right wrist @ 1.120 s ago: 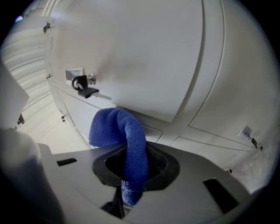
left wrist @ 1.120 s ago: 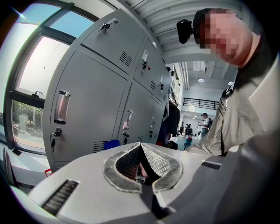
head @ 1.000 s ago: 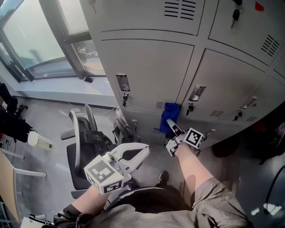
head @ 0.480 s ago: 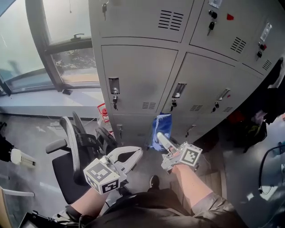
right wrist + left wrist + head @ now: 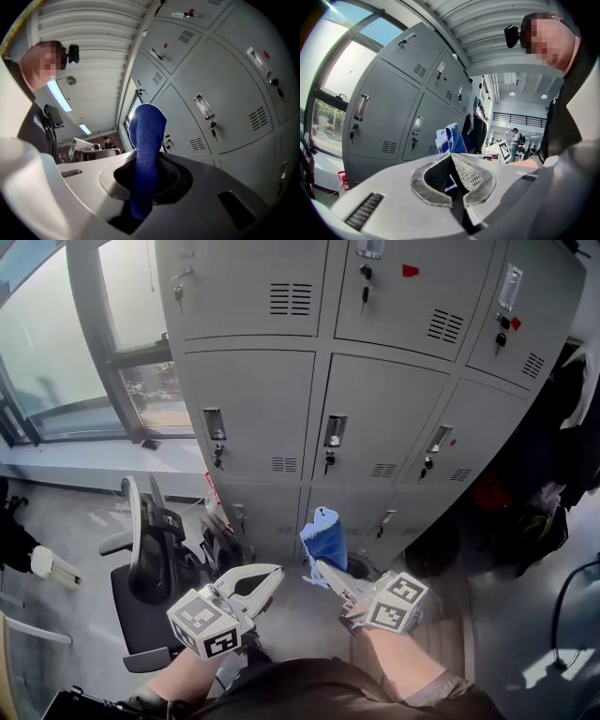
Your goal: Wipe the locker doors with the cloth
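Observation:
Grey locker doors (image 5: 253, 399) with key locks and vent slots fill the wall ahead. My right gripper (image 5: 323, 568) is shut on a blue cloth (image 5: 325, 538), which stands up out of its jaws in front of the bottom row, apart from the doors. In the right gripper view the blue cloth (image 5: 146, 154) rises between the jaws of the right gripper (image 5: 147, 161), with the locker doors (image 5: 225, 93) beyond. My left gripper (image 5: 272, 572) hangs low at the left, shut and empty. The left gripper (image 5: 451, 155) shows its jaw tips touching, the blue cloth (image 5: 451, 138) behind them.
A black office chair (image 5: 150, 559) stands at the left by the window (image 5: 56, 334) and its sill. Dark clothes (image 5: 562, 456) hang at the right of the lockers. A small red-and-white object (image 5: 208, 488) sits on the floor by the locker base.
The right gripper has drawn the cloth back from the low locker door toward my body. My view has risen, so more of the upper lockers shows. The left gripper stayed low and shut.

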A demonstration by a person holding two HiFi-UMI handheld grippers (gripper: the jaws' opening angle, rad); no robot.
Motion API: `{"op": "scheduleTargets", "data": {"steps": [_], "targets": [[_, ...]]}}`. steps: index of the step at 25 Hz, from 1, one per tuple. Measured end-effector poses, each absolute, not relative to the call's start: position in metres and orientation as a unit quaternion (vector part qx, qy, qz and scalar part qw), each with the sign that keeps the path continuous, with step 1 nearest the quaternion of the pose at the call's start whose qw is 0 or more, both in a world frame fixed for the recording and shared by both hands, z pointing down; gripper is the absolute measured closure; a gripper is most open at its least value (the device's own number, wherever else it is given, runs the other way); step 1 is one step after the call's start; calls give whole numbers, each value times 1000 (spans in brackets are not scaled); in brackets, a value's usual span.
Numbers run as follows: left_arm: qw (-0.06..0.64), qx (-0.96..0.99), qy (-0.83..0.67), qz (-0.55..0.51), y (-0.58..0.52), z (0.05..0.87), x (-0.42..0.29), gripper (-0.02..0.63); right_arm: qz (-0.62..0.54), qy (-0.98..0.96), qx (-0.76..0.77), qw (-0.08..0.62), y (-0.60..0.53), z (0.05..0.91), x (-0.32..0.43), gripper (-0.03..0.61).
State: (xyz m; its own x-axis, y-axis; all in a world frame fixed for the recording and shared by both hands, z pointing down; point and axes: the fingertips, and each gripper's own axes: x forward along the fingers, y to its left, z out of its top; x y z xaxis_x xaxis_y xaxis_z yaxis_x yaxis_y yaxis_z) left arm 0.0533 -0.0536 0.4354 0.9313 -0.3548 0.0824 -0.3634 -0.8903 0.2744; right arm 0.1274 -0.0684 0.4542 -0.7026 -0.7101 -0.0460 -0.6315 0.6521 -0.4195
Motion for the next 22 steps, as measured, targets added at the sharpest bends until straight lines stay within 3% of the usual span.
{"op": "scheduleTargets", "data": {"steps": [5, 11, 22], "targets": [[136, 966, -218, 15, -15, 431, 105, 615, -150, 923, -351, 55, -21, 451, 157, 522], [106, 967, -231, 11, 13, 418, 111, 615, -93, 928, -360, 3, 17, 435, 152, 522], [93, 973, -210, -1, 27, 405, 92, 615, -82, 920, -382, -5, 25, 423, 121, 522]]}}
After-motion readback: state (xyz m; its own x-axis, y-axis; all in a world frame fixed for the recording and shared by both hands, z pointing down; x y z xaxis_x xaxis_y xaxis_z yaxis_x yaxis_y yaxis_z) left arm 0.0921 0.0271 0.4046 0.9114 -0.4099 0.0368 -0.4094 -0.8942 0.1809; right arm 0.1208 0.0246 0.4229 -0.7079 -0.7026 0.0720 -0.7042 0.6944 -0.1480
